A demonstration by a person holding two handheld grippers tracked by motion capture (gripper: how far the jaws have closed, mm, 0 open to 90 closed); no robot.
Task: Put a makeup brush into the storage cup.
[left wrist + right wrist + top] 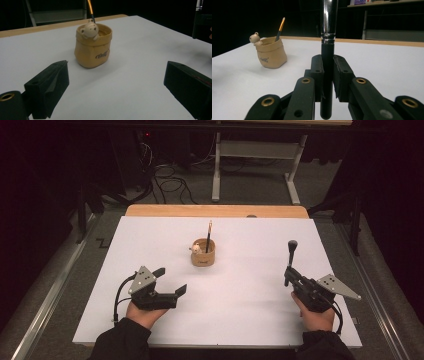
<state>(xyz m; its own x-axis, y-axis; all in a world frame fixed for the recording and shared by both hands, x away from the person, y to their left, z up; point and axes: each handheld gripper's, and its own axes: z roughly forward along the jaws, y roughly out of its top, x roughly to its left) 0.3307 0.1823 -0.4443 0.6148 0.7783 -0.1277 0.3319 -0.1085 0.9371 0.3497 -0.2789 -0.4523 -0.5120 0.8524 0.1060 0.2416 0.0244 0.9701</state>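
The right gripper (291,276) is standing over the right part of the white table (240,295), not far from its right edge, with its jaws clamped together on the black handle of a makeup brush (291,256). The brush is being held upright, its dark rounded head pointing up and its handle end hanging just below the jaws in the right gripper view, where the silver collar (328,17) is rising above the black pads (340,75). The left gripper (170,281) is sitting over the near left part of the table, its jaws standing wide apart with nothing between them. In the left gripper view its two black jaws are framing a bare stretch of white surface, and beyond that stretch a small tan pot (93,50) with a little bear figure (89,30) on its rim is standing upright. The pot (203,252) is resting near the middle of the table, somewhat toward the far side, with a thin paintbrush (208,234) leaning up out of it. Bare tabletop is lying open all around the pot, between it and each gripper, and between the two grippers along the near edge. A strip of wood (215,210) is running along the far edge of the white surface.
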